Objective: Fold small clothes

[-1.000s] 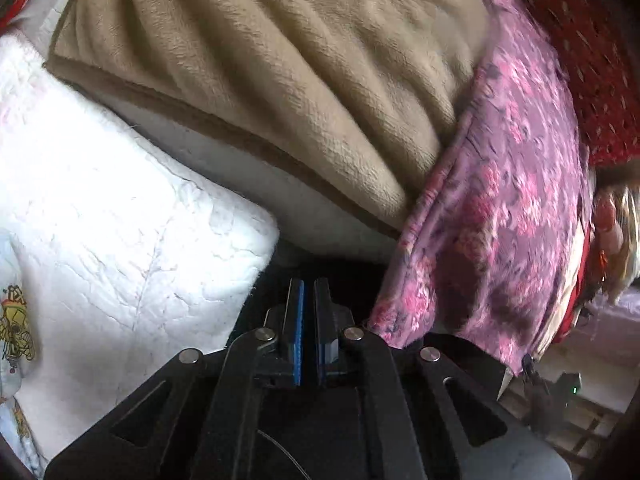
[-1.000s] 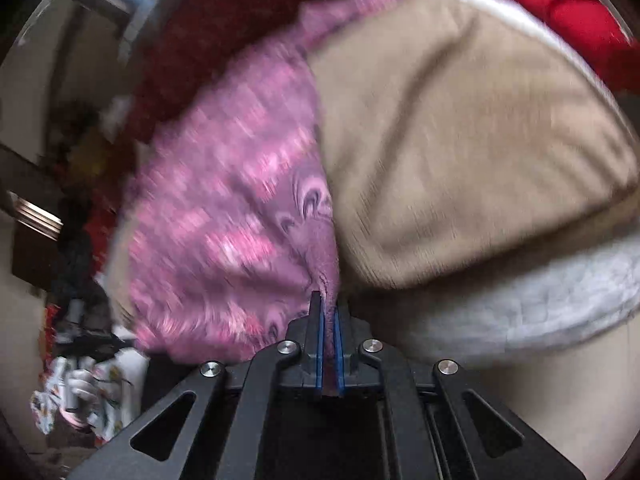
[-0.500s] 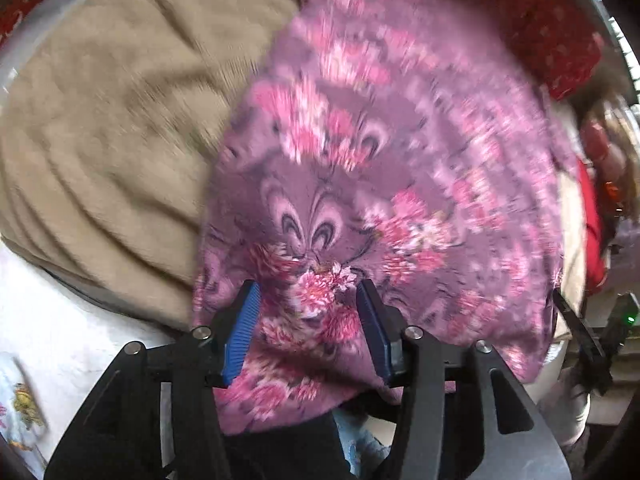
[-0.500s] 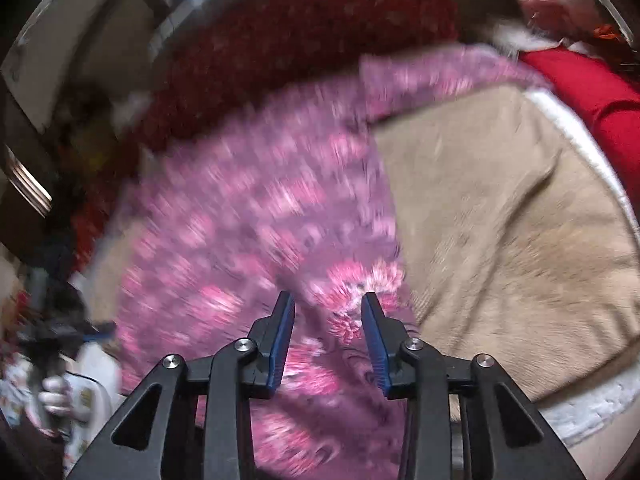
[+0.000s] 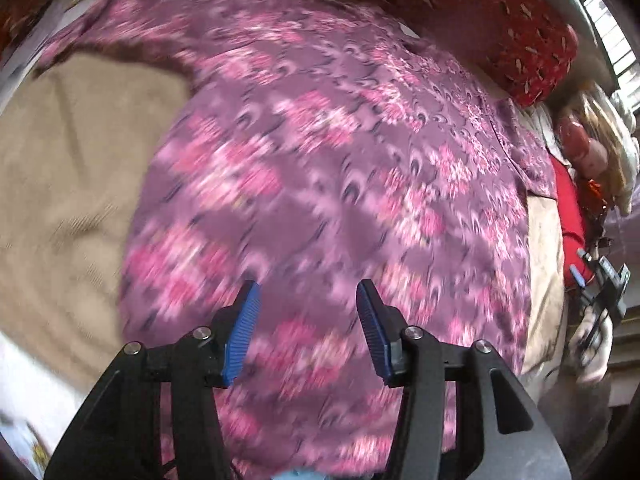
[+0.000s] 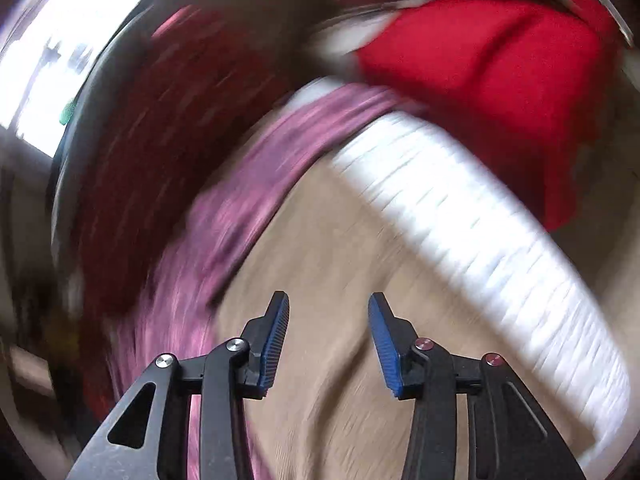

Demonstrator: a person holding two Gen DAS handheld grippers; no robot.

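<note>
Nearest in the left wrist view, the left claw [image 5: 306, 322] gapes wide with nothing between its blue pads, poised above the purple floral garment [image 5: 340, 184], which lies spread over the tan blanket [image 5: 68, 184], probably laid flat for folding. The right claw [image 6: 328, 340] is likewise agape and empty above the blanket, garment at ten o'clock. Farther off, a red pillow [image 6: 500, 80] at one o'clock, heavily blurred.

Left gripper [image 5: 306, 326]: black angular arms, silver round screws at the joints, blue ribbed pads [image 5: 239, 330] on both fingers. Right gripper [image 6: 328, 340]: identical build, triangular cut-out in one arm.
</note>
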